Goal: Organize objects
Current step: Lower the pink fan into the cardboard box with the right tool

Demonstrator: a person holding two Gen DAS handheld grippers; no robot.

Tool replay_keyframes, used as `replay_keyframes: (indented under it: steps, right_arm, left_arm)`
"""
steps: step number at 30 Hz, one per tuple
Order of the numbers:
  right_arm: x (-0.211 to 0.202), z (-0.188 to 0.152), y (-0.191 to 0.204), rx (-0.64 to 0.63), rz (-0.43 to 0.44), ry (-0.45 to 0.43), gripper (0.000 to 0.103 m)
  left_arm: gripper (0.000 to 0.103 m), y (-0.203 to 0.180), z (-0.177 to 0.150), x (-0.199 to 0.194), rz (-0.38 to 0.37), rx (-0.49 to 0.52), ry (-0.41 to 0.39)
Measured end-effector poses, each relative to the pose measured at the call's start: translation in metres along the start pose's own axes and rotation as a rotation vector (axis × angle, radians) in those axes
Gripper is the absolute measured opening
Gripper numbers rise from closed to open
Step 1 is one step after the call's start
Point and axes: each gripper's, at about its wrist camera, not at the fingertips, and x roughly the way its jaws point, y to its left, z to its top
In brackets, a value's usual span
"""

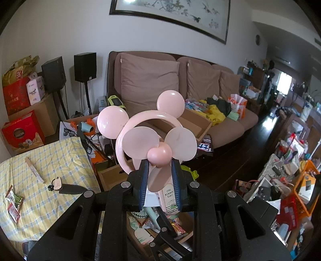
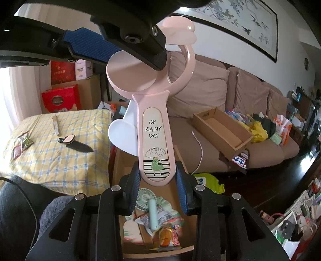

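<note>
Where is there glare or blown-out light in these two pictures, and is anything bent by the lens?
Left wrist view: glare on the glass of the framed ink painting, a bright doorway far right, the brown fabric sofa curving. Right wrist view: left edge washed white by window light; the pink plastic hand fan stays sharp.

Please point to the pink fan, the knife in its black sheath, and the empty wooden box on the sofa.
pink fan (image 2: 153, 128): right wrist view, handle label.
knife (image 2: 80, 146): right wrist view, black sheath.
wooden box (image 2: 223, 128): right wrist view, inner floor.

Fan handle label: we read "ON RAINY DAY" on the pink fan;
Candy wrapper: we read "Snickers" on the bar in the box below
</note>
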Motion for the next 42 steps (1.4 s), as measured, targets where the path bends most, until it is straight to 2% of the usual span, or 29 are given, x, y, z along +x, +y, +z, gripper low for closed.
replay_keyframes:
  steps: [8, 42]
  right_arm:
    - [0.002, -0.001, -0.005, 0.014, -0.007, 0.002, 0.033]
    - [0.034, -0.018, -0.011, 0.020, -0.006, 0.104, 0.032]
  left_arm:
    - [0.020, -0.008, -0.002, 0.001, 0.014, 0.014, -0.011]
    - [0.020, 0.001, -0.015, 0.041, 0.019, -0.010, 0.065]
